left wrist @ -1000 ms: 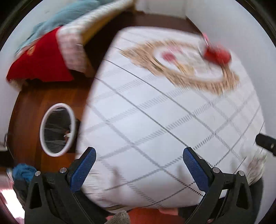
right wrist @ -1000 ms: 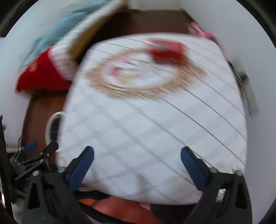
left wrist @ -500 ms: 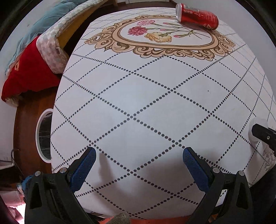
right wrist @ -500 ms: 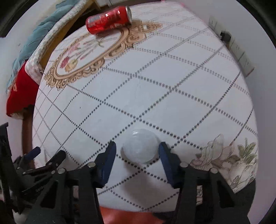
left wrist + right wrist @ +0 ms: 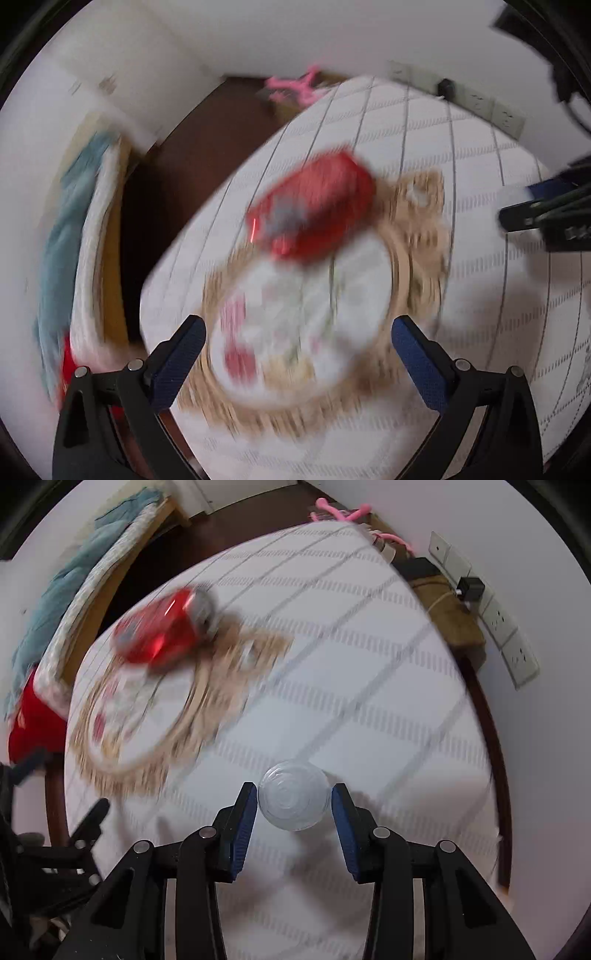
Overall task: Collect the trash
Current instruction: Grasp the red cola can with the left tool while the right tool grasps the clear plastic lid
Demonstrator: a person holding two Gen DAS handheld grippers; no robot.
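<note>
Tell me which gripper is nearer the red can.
Left. The left gripper hangs open over the floral medallion with the can just ahead. The right gripper, closed on a clear cup, sits farther off across the cloth.

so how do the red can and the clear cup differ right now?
The red can is opaque and lies on its side by the floral medallion; the clear cup is see-through and shows a round face to the camera. The can is untouched, with the left tool open short of it; the cup sits between the right tool pads, which have just closed on it. Both are over the tablecloth.
</note>
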